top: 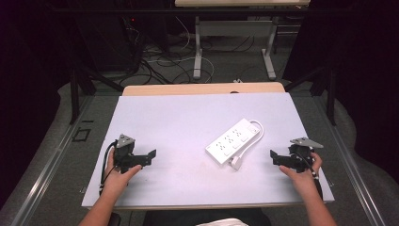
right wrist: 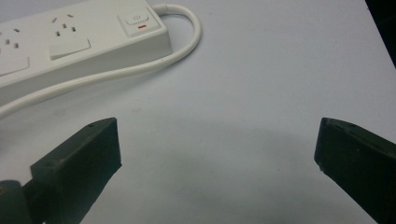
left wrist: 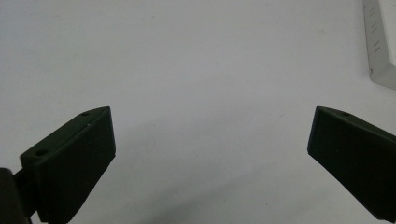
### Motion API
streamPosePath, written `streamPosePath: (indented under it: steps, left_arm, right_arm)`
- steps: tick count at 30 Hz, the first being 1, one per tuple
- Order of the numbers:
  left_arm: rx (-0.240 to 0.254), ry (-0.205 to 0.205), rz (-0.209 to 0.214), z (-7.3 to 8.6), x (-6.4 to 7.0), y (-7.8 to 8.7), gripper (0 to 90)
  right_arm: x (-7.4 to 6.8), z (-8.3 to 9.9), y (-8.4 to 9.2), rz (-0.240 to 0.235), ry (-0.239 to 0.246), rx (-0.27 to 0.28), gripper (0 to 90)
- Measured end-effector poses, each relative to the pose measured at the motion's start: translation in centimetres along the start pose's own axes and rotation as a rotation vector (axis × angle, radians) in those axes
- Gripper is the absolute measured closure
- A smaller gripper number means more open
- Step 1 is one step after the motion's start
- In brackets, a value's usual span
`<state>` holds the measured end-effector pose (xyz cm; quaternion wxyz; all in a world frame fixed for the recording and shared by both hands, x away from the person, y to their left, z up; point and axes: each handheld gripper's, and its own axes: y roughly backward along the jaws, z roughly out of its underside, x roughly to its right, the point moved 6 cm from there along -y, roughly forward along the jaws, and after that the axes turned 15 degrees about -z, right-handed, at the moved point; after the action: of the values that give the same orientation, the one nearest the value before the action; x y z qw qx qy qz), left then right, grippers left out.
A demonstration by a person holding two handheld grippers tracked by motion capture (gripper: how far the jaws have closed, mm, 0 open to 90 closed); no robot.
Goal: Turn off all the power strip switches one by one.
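A white power strip [top: 234, 140] lies at an angle on the white table top [top: 188, 117], right of centre. Its white cable [top: 256, 136] loops round the far end and runs back to a plug [top: 236, 163] at the near end. My left gripper [top: 147, 159] rests low over the front left of the table, open, pointing right toward the strip. My right gripper [top: 276, 160] sits at the front right, open, pointing left toward the plug. In the right gripper view the strip [right wrist: 70, 42], with its switch [right wrist: 137, 21] and cable [right wrist: 187, 42], lies beyond the open gripper [right wrist: 217, 144]. In the left gripper view the gripper [left wrist: 212, 140] is empty.
A corner of the strip [left wrist: 380, 51] shows at the top right of the left gripper view. A wooden table edge [top: 202, 88] runs behind the white top. Beyond it, cables [top: 160, 61] and a desk's legs [top: 197, 52] stand on the floor.
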<state>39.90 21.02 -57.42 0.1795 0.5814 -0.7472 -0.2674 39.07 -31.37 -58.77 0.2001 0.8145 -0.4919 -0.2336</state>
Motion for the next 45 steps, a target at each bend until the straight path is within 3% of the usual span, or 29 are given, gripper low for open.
streamPosePath:
  steps: [4, 11, 21, 28, 37, 45]
  left_arm:
    - [-0.001, -0.003, 0.000, 0.0, 0.1, 0.0, 0.7]
    - [0.011, 0.000, -0.009, 0.1, 0.0, 0.1, 0.7]
    - [0.023, 0.010, -0.014, 0.1, 0.1, 0.3, 0.7]
    - [0.007, 0.000, -0.008, 0.2, 0.2, 0.3, 0.7]
    - [0.013, 0.000, -0.008, 0.3, 0.3, 0.3, 0.7]
    - [0.010, -0.001, -0.014, 0.3, 0.2, 0.3, 0.7]
  right_arm:
    - [0.0, 0.1, -0.1, -0.006, 0.004, 0.001, 0.0]
    - [-0.6, -1.0, -0.1, 0.000, 0.061, 0.023, 5.8]
    - [-1.6, -2.3, -0.6, -0.041, 0.065, -0.036, 19.1]
    - [-2.0, -3.7, -0.9, -0.060, 0.108, -0.074, 30.0]
    - [-2.9, -6.0, -1.6, -0.088, 0.134, -0.093, 34.4]
    - [-3.5, -7.3, -2.4, -0.117, 0.189, -0.117, 35.9]
